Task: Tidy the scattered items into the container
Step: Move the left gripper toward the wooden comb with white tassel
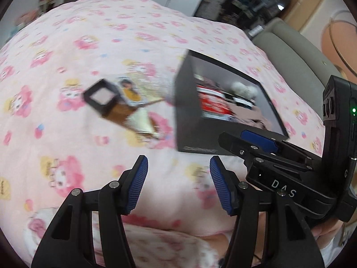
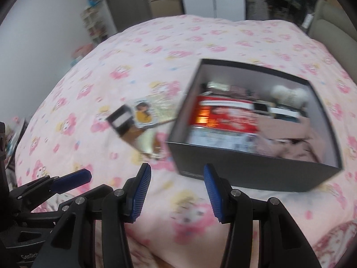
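I am holding both my left gripper (image 1: 178, 185) and right gripper (image 2: 176, 193) spread and empty; the small box (image 1: 104, 99) is lying ahead-left, just beside the container (image 1: 185, 120), left gripper nearer.

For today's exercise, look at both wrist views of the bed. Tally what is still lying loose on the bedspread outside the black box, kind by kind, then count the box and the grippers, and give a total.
Small black-framed box on the bedspread: 1
Picture cards beside it: at least 2, blurred
Black storage box, already part filled: 1
Grippers, both open and empty: 2, left gripper, right gripper
Total: 6
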Motion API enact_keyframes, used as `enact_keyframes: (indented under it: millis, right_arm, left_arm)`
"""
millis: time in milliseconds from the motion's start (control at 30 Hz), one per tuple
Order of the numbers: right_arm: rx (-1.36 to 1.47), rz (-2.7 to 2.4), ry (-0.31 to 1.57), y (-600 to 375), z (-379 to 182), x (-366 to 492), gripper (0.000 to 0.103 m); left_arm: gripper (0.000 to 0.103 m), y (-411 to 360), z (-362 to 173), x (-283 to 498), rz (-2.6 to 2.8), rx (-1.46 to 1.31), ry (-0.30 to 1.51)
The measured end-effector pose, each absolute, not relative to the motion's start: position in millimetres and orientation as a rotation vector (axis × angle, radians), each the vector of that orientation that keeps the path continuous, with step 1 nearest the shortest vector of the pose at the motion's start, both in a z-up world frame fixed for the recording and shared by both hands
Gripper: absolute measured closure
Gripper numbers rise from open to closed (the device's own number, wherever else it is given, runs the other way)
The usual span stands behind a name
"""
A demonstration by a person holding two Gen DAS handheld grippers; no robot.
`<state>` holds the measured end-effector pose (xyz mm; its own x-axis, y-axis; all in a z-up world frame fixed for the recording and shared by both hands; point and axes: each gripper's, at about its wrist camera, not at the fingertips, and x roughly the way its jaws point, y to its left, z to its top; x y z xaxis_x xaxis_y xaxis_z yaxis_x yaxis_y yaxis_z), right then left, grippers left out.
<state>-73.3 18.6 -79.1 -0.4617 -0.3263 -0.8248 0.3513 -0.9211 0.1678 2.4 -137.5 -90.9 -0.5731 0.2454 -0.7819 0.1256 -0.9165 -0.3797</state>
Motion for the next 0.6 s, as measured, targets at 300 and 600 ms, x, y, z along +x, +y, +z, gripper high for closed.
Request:
enact_keyframes:
  millis: [300, 600]
  right_arm:
    - [1.476, -2.215, -0.043, -31, -122, -111, 0.058]
    - [1.597, -2.181, -0.104, -38, -178, -130, 0.058]
  left_arm:
    - [0.044, -217, -138, -46, 2.658, -1.554, -0.951]
    - [0.051, -238, -209, -94, 2.436, -1.751, -1.329]
